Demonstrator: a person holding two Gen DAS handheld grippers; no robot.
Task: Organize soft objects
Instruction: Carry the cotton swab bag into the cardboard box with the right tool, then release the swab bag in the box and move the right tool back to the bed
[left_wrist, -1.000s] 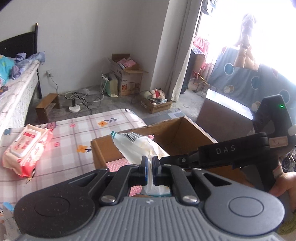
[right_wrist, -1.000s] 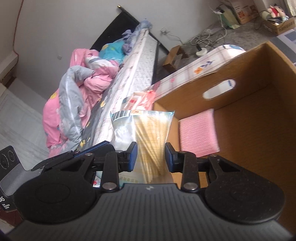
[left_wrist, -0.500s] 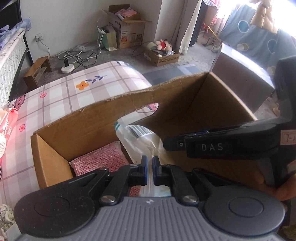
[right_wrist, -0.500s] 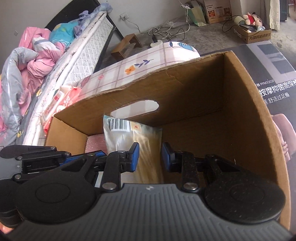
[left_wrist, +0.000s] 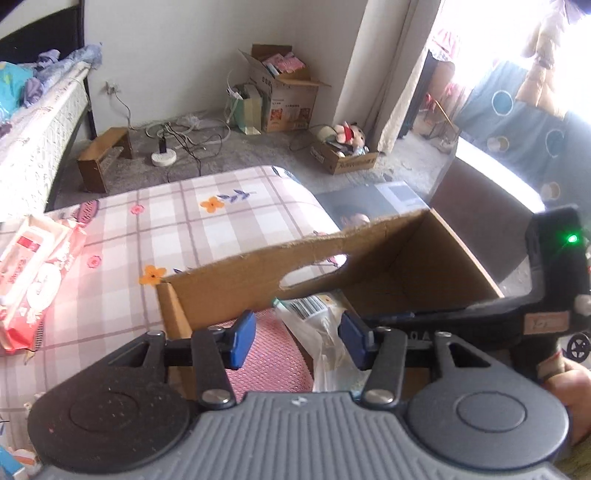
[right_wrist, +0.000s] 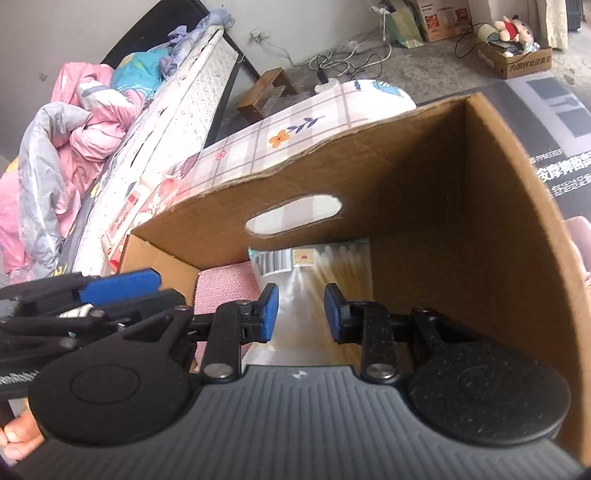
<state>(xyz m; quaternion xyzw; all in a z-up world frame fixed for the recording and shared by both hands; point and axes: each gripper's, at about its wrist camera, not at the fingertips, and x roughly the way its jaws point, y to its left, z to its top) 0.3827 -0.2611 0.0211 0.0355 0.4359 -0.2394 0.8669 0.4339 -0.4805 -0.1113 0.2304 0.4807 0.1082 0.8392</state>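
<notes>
Two grippers reach into an open brown cardboard box (right_wrist: 424, 192) with a handle cutout, standing on a bed covered by a checked floral sheet (left_wrist: 192, 229). Its tall near wall screens much of the floor inside. A flat pink textured pad (left_wrist: 269, 354) lies in the left corner, and a pink wet-wipes pack (left_wrist: 29, 280) sits outside on the sheet. The clear crinkly plastic packet with a barcode label (right_wrist: 291, 280) leans inside the box beside the pad. The left gripper (left_wrist: 297, 338) is opening, its blue pads clear of the packet between them. The right gripper (right_wrist: 301, 314) stands narrowly parted around the packet; whether it presses, I cannot tell
</notes>
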